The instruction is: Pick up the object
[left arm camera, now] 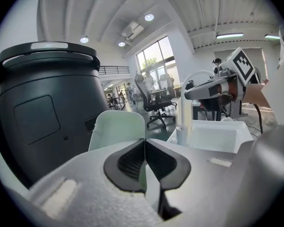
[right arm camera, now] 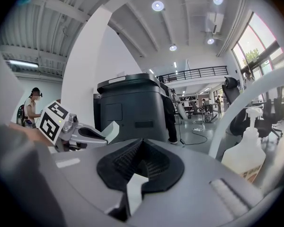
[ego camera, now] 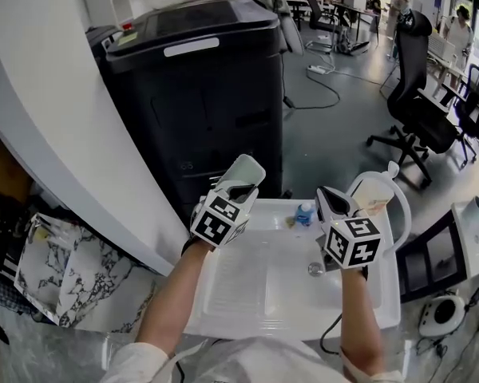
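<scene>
Currently the left gripper [left arm camera: 144, 143] is pinching a pale green card [left arm camera: 117, 129] between its dark ribbed pads [left arm camera: 128, 162]. Its jaws are pressing flat on the card's lower edge while the rounded-corner top is sticking up past the tips. The card is looking thin, smooth and stiff, and it is hanging in the air near the far-left corner of a white tray [ego camera: 223, 294], touching nothing else. The right gripper [right arm camera: 141, 148] is showing its jaws together with nothing held. A white patch low in the gap is probably the tray below, though the view is too poor to be sure. Both grippers are hovering side by side over the tray, apart from each other.

Just beyond the right gripper a white spray bottle [ego camera: 373, 194] is standing at the tray's far-right corner, with a white arched bar [ego camera: 405, 210] curving over it. A small blue-capped thing [ego camera: 305, 212] is lying at the tray's far edge between the grippers, and a small round shiny thing [ego camera: 315, 270] is resting on the tray floor by the right gripper.

Straight ahead of the card a big black boxy machine [ego camera: 199, 94] is blocking the way, close to the tray's far edge. A curved white wall [ego camera: 56, 118] is closing off the left side, with marbled sheets [ego camera: 72, 270] lying beneath it. Open grey floor is stretching away to the right, past a black office chair [ego camera: 419, 106].
</scene>
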`<state>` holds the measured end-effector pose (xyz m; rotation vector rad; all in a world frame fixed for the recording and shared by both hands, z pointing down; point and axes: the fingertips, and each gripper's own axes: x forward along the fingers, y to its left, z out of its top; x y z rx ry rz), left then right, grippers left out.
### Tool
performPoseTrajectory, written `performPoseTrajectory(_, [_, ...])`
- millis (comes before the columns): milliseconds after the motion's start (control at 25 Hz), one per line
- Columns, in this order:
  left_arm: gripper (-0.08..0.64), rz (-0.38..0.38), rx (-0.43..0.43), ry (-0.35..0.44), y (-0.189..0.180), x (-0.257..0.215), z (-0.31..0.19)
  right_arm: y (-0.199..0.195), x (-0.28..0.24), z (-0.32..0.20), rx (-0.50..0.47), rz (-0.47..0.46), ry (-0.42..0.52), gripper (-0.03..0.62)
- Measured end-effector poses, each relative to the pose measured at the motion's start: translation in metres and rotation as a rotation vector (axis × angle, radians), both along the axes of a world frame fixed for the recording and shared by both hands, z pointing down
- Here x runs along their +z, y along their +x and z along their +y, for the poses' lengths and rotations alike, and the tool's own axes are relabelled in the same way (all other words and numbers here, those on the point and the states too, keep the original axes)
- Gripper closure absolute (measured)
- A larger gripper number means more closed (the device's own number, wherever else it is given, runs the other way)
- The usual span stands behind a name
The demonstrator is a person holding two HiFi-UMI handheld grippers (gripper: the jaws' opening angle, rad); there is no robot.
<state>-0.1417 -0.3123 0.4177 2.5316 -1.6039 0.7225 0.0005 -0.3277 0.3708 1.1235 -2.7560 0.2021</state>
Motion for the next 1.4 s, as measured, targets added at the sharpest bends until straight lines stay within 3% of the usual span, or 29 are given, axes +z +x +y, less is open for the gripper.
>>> performPoseTrajectory(360, [0.551, 0.085, -0.124, 0.112, -0.019, -0.038, 0.011, 0.007, -0.017, -0.003, 0.013, -0.033, 0.03, 0.591])
performPoseTrajectory(640, [0.551, 0.203, -0.218, 0.189, -0.037, -0.059, 0.033, 0.004, -0.024, 0.004, 0.001, -0.046, 0.044, 0.591])
performPoseTrajectory(880, [0.551, 0.22, -0.282, 0.214, -0.045, -0.056, 0.047, 0.002, -0.029, 0.01, -0.01, -0.056, 0.057, 0.591])
performPoseTrajectory(1400, [0.551, 0.185, -0.31, 0.219, -0.045, -0.051, 0.048, 0.002, -0.027, 0.012, -0.025, -0.032, 0.071, 0.591])
